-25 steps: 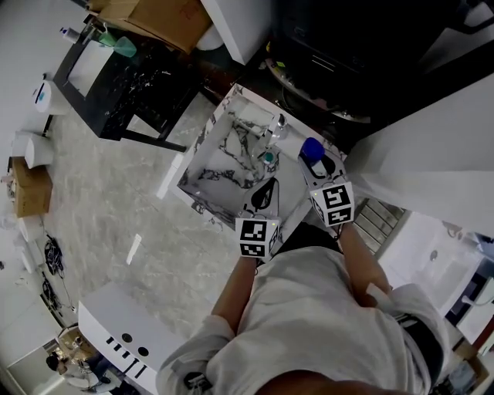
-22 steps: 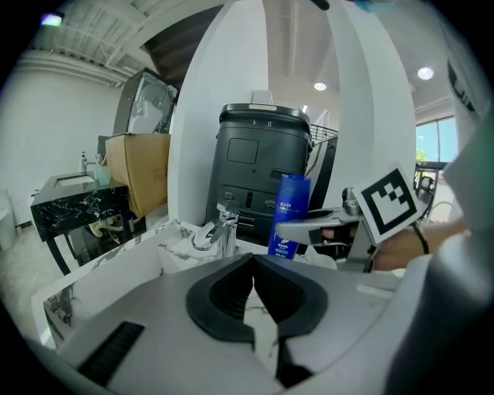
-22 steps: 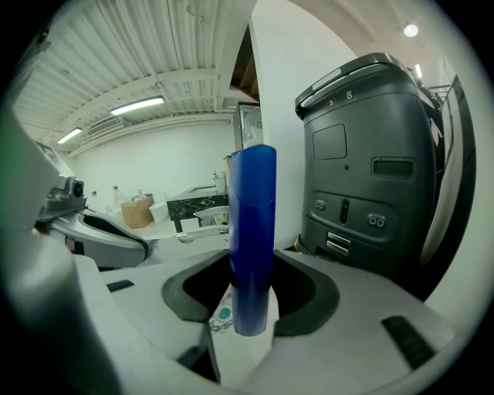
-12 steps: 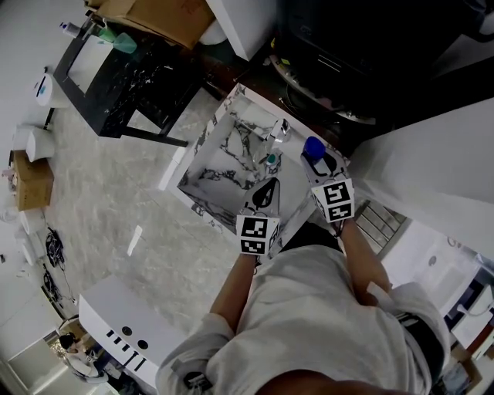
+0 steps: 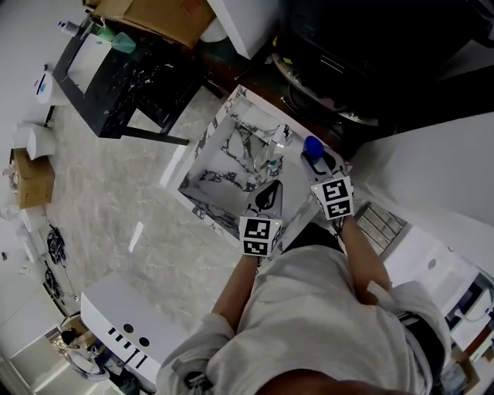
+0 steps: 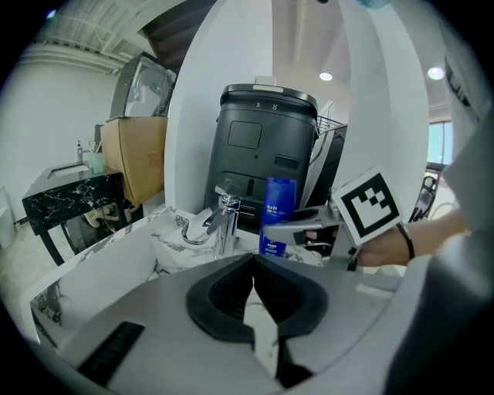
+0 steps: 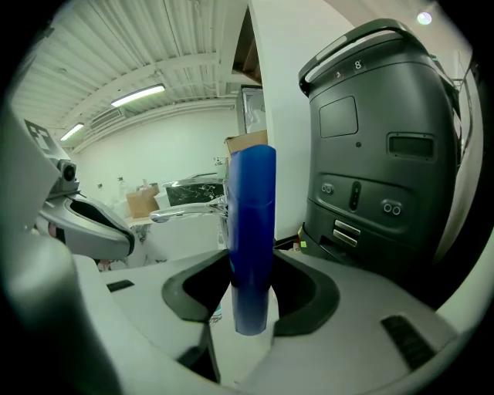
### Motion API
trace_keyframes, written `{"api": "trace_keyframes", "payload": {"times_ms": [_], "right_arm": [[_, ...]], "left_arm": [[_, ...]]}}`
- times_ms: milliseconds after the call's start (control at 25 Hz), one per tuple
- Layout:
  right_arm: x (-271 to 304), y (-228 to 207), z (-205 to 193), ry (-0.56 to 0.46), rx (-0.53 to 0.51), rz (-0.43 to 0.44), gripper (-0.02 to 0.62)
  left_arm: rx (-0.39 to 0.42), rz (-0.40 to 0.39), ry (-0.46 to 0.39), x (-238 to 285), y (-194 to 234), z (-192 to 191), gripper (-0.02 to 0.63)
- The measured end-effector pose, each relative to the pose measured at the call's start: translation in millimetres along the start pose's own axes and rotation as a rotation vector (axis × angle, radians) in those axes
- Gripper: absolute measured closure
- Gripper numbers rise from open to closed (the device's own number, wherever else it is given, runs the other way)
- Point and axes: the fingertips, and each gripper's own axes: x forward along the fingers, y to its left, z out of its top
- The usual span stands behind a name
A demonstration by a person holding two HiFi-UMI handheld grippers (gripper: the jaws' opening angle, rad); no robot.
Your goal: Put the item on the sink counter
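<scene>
A tall blue bottle (image 7: 252, 231) stands upright between the pads of my right gripper (image 7: 251, 266), which is shut on it. From the head view, the bottle's blue cap (image 5: 312, 146) sits above the right end of the marble sink counter (image 5: 231, 104), with the right gripper (image 5: 318, 163) behind it. My left gripper (image 5: 268, 197) hovers over the near side of the basin. Its jaws meet at the tips with nothing between them (image 6: 252, 262). In the left gripper view, the bottle (image 6: 278, 216) and the right gripper (image 6: 302, 228) show beside the chrome faucet (image 6: 216, 220).
A dark grey machine (image 7: 378, 154) stands just behind the sink. A small teal-capped bottle (image 5: 269, 160) sits by the faucet (image 5: 278, 139). A black marble table (image 5: 123, 73) and a cardboard box (image 5: 154, 15) lie farther left, across the floor.
Both grippers have shifted slightly down toward the sink. The blue bottle stays in the right gripper's hold.
</scene>
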Motion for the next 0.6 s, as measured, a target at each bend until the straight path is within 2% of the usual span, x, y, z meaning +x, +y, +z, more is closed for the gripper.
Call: {"api": "trace_keyframes", "payload": {"times_ms": [600], "right_arm": [[20, 2, -5, 0.026, -0.02, 0.03, 0.439]], "left_arm": [[-0.012, 0.014, 0.017, 1, 5, -2, 0.595]]}}
